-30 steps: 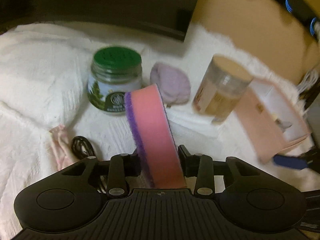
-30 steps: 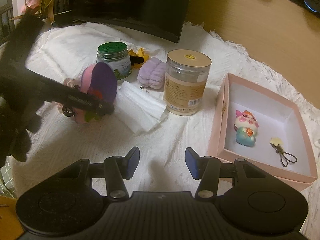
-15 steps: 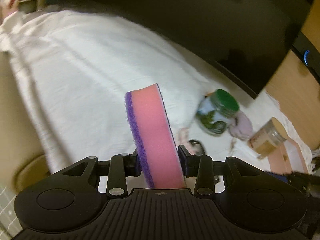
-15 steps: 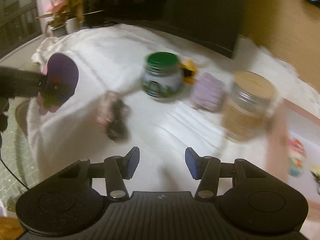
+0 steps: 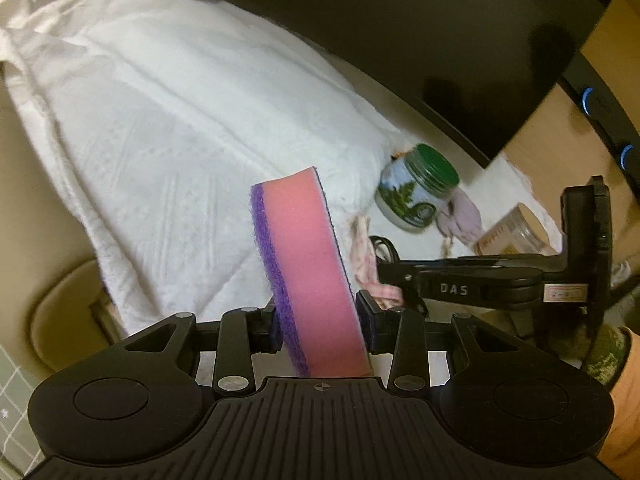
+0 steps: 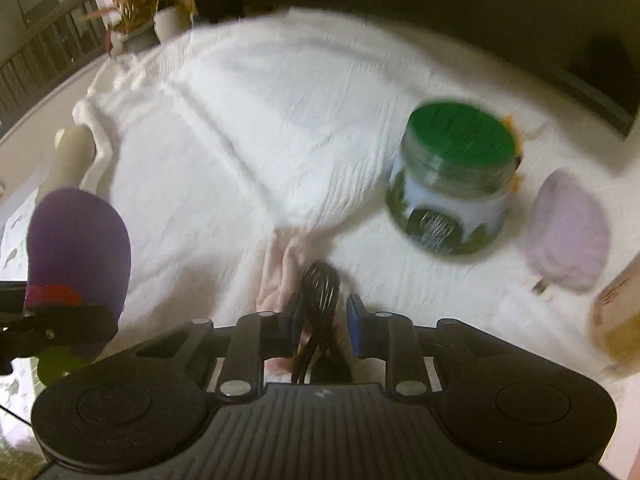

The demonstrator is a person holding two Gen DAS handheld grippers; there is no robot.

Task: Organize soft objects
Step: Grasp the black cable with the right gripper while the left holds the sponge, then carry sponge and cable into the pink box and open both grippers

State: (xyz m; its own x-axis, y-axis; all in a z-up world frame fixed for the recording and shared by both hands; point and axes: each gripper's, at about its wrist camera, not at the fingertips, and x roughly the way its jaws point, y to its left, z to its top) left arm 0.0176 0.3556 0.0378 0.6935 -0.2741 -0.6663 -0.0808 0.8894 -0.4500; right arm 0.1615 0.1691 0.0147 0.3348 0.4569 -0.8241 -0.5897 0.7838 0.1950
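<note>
With the left gripper (image 5: 316, 328) clamped on the upright pink-and-purple sponge (image 5: 308, 264), the right gripper (image 6: 323, 322) has just been closing on the black hair ties (image 6: 320, 280) and pink cloth (image 6: 276, 268) between its jaws; lift slowly, checking both come away together.

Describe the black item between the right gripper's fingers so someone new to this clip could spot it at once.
Start at the green-lidded jar standing on the white cloth. Just left of it and nearer the camera lies a pale pink fabric piece, and on that sits the black hair tie, with the right gripper closing around it. It is the only black, looped, stringy thing there.
</note>
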